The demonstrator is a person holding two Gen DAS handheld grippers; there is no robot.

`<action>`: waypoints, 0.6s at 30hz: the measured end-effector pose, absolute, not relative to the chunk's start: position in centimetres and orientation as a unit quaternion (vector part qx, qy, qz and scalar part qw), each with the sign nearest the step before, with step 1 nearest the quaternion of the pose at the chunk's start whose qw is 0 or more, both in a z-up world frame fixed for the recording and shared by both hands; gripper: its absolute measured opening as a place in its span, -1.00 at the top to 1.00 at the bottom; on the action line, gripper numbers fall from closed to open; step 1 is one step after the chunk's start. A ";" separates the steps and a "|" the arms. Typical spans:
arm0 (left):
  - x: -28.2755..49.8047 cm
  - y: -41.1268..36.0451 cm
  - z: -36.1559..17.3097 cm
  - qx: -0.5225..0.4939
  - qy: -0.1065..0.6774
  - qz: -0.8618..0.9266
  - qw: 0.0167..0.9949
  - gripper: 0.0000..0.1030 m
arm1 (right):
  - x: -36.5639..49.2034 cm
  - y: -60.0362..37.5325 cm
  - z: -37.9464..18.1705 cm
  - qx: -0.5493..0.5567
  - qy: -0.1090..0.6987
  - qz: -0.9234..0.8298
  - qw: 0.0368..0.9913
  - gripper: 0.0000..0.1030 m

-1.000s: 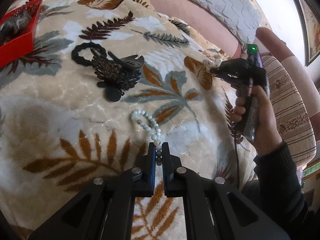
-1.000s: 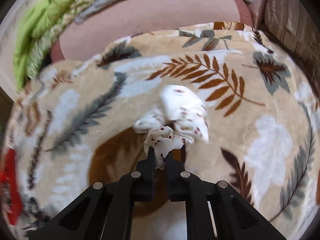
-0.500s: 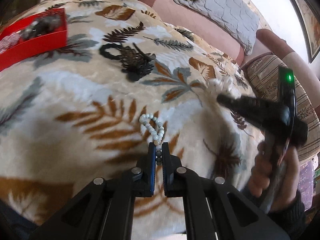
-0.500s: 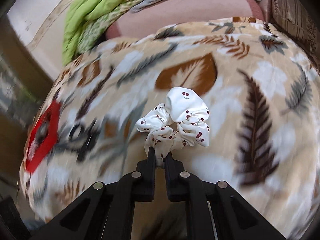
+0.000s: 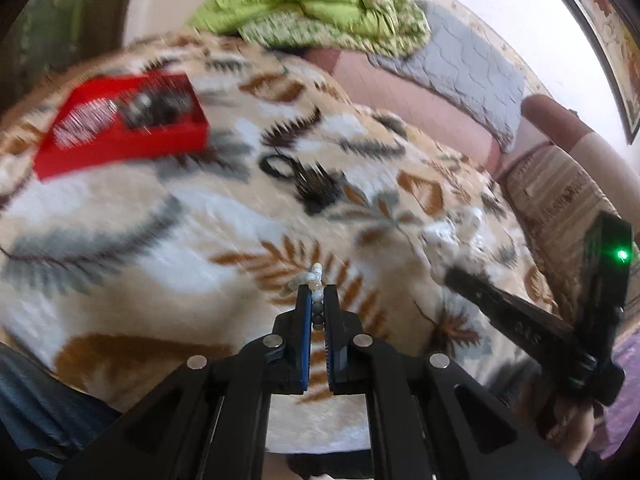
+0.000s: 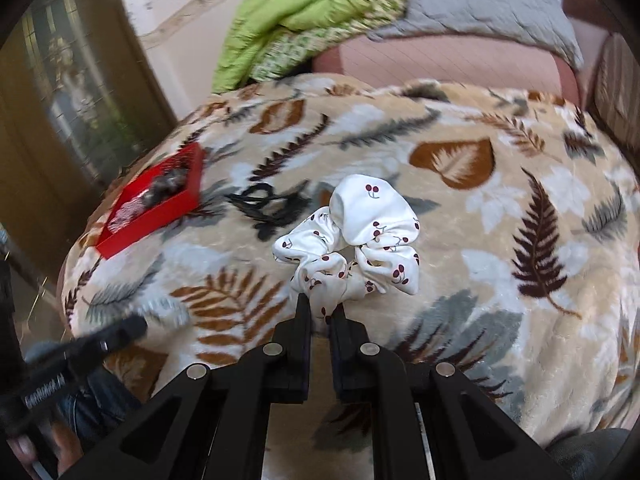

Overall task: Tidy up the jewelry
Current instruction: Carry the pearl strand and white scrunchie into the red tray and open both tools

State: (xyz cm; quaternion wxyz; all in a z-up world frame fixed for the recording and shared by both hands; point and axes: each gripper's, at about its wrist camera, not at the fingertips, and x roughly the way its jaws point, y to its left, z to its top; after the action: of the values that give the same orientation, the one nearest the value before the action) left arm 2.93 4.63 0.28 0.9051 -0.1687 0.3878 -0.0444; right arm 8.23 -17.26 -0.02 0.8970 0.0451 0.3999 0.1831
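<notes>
My left gripper (image 5: 317, 294) is shut on a pale bead bracelet (image 5: 312, 280) and holds it above the leaf-patterned blanket (image 5: 160, 248). My right gripper (image 6: 319, 310) is shut on a white scrunchie with cherry print (image 6: 360, 236), also lifted off the blanket (image 6: 500, 240). A red tray (image 5: 120, 128) with dark and shiny items lies at the far left; it also shows in the right wrist view (image 6: 154, 204). A black hair claw and black ring (image 5: 308, 184) lie on the blanket beside the tray, and show in the right wrist view (image 6: 268, 208).
A green quilt (image 5: 312, 12) and grey pillow (image 5: 472, 68) lie at the back on a pink sofa. A striped cushion (image 5: 560, 192) is at the right. The right gripper shows in the left wrist view (image 5: 452, 276).
Both grippers have risen and pulled back with the bracelet and scrunchie. The views have turned left, bringing the red tray more into sight.
</notes>
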 end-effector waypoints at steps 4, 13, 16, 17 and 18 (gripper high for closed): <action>2.2 6.5 2.1 -0.166 0.363 -0.014 0.917 0.90 | 8.0 -15.8 0.8 0.030 0.389 0.207 0.897 0.83; 2.6 11.9 4.9 -0.171 0.341 0.017 0.924 0.90 | 9.1 -9.7 2.8 -0.013 0.381 0.266 0.885 0.83; 3.5 13.8 5.9 -0.162 0.330 0.037 0.929 0.90 | 9.5 -7.1 3.5 -0.019 0.379 0.287 0.879 0.83; 3.8 14.5 6.3 -0.156 0.326 0.047 0.931 0.90 | 9.7 -6.4 3.7 -0.021 0.379 0.291 0.878 0.83; 4.1 15.0 6.6 -0.154 0.324 0.053 0.932 0.90 | 9.8 -5.5 3.9 -0.025 0.378 0.297 0.876 0.83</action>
State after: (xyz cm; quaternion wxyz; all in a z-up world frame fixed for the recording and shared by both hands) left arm 4.13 15.02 6.59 0.9321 -0.1535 0.3238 0.0529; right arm 9.80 -5.51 3.87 0.8765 -0.0247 0.3784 0.2966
